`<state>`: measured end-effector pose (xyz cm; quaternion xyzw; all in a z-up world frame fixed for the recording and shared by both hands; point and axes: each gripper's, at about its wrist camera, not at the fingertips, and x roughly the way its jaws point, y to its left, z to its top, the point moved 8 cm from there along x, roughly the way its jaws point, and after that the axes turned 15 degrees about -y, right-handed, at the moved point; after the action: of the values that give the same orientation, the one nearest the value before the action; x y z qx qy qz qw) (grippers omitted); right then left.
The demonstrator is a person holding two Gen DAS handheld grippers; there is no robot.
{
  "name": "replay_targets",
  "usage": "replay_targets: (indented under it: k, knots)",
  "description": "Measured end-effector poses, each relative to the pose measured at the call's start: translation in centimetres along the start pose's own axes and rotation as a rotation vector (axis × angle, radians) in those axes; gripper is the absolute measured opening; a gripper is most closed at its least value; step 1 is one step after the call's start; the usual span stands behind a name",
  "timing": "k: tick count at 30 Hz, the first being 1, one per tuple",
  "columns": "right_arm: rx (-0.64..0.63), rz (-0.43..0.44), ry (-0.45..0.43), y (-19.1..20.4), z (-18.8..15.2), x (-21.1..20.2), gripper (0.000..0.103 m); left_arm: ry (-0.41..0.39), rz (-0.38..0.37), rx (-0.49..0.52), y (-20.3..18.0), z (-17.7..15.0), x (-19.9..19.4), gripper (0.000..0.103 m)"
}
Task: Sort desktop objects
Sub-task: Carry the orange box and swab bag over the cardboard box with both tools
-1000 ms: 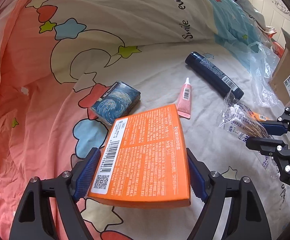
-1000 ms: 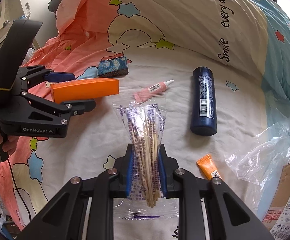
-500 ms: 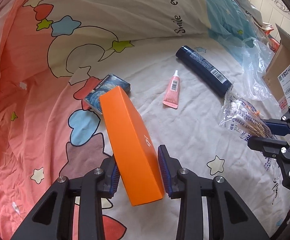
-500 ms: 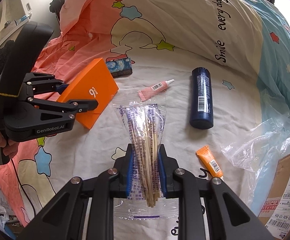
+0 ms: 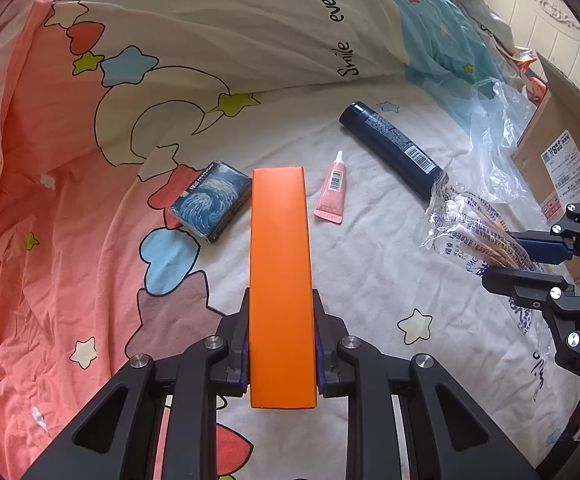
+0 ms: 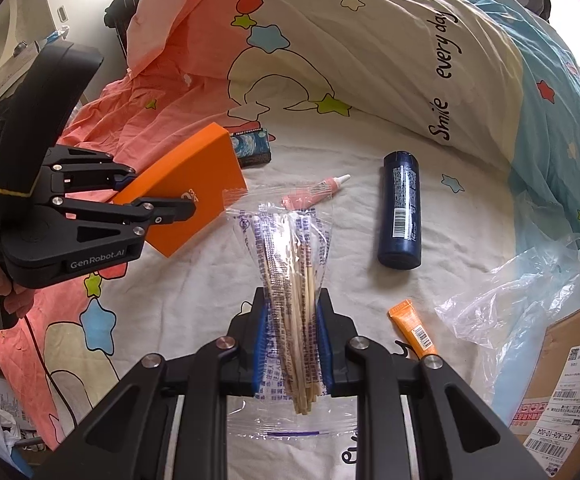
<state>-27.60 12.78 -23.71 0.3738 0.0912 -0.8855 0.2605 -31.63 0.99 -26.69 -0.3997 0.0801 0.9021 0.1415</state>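
My left gripper (image 5: 281, 300) has its jaws closing, and the blue pads press the two broad faces of an orange box (image 5: 280, 280), held edge-up above the bedsheet. From the right wrist view, the same orange box (image 6: 194, 184) juts out of the left gripper (image 6: 162, 194). The right gripper (image 6: 291, 300) is shut on a clear bag of cotton swabs (image 6: 286, 248), lifted off the sheet. This bag of swabs (image 5: 461, 220) and the right gripper (image 5: 505, 258) show at the right edge of the left wrist view.
On the sheet lie a starry blue box (image 5: 210, 204), a pink tube (image 5: 331, 194), a dark blue bottle (image 5: 389, 150) and a small orange tube (image 6: 411, 328). A crumpled clear plastic bag (image 6: 521, 288) and a cardboard box (image 5: 561, 160) sit at the right. A folded quilt (image 5: 250, 32) rises behind.
The orange box turned from its broad printed face to its narrow edge between the left jaws, which narrowed onto it. The right gripper lifted a little with the swab bag.
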Motion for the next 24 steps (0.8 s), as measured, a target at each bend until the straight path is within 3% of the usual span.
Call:
replay_targets:
  k: [24]
  knots:
    - [0.012,-0.040,-0.046,1.4,1.3,-7.6,0.020,-0.061,-0.072,0.056,-4.0,1.9,-9.8,0.023]
